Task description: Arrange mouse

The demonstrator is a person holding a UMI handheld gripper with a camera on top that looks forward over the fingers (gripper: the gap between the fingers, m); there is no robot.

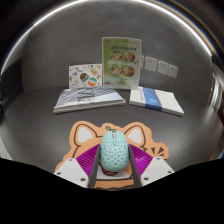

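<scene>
A mint-green mouse (113,148) with small dots lies lengthwise between my fingers, over an orange cat-shaped mouse pad (82,132) on the grey table. My gripper (113,160) is closed around the mouse. The magenta pads (89,156) touch both of its sides with no visible gap. The rear of the mouse is hidden by the gripper body. I cannot tell whether the mouse rests on the mouse pad or is held just above it.
Beyond the mouse pad lie a striped booklet (88,97) on the left and a white and blue booklet (156,99) on the right. An upright printed card (121,60) and a smaller card (84,76) lean against the back wall, beside wall sockets (160,66).
</scene>
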